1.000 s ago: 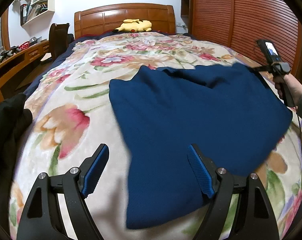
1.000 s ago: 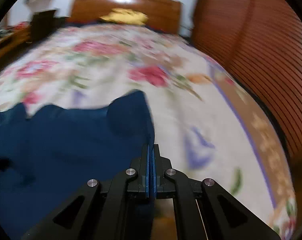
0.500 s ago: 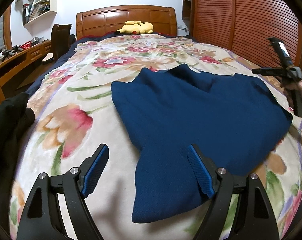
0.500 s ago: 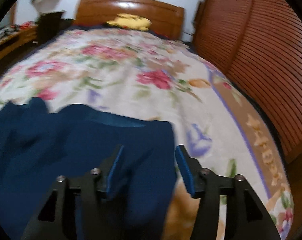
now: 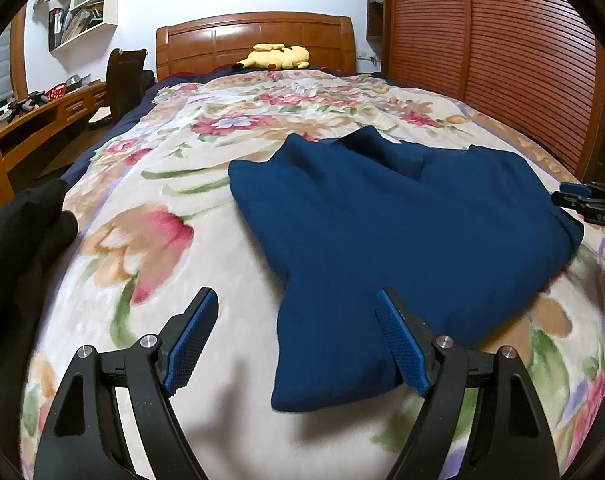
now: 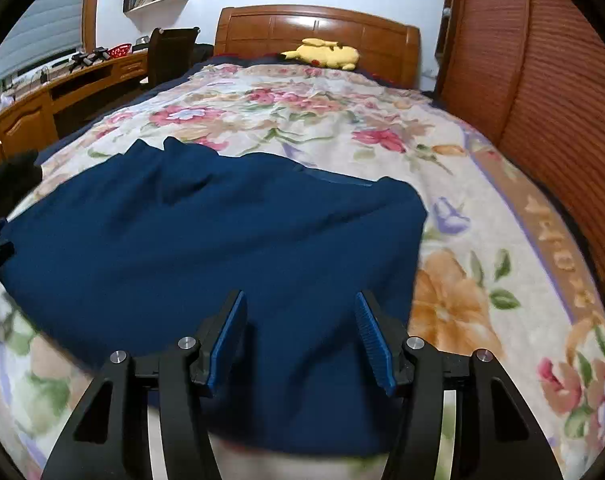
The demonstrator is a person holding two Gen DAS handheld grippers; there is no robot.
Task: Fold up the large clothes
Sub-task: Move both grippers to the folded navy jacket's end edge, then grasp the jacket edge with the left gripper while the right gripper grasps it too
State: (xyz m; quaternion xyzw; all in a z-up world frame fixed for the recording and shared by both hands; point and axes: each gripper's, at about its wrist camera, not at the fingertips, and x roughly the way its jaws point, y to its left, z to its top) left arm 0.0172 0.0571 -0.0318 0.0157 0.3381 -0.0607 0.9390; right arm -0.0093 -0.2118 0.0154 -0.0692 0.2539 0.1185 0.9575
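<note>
1. Blue garment [image 5: 402, 232]: lying partly folded across the floral blanket [image 5: 150, 248], with a narrower flap reaching the near edge. Judged soft, thick, limp and non-slippery; likely sagging when lifted, so gripping at corners or hem edges is advisable.
2. Left gripper [image 5: 294, 340]: hovering over the near flap, fingers spread wide, holding nothing.
3. Right gripper [image 6: 300, 334]: hovering over the garment's near-right portion, fingers parted, gripping nothing.
4. Yellow plush toy [image 5: 274, 56]: resting by the headboard [image 5: 206, 44], well apart.

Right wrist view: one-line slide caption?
Open right gripper above a partly folded navy garment on a floral blanket.
</note>
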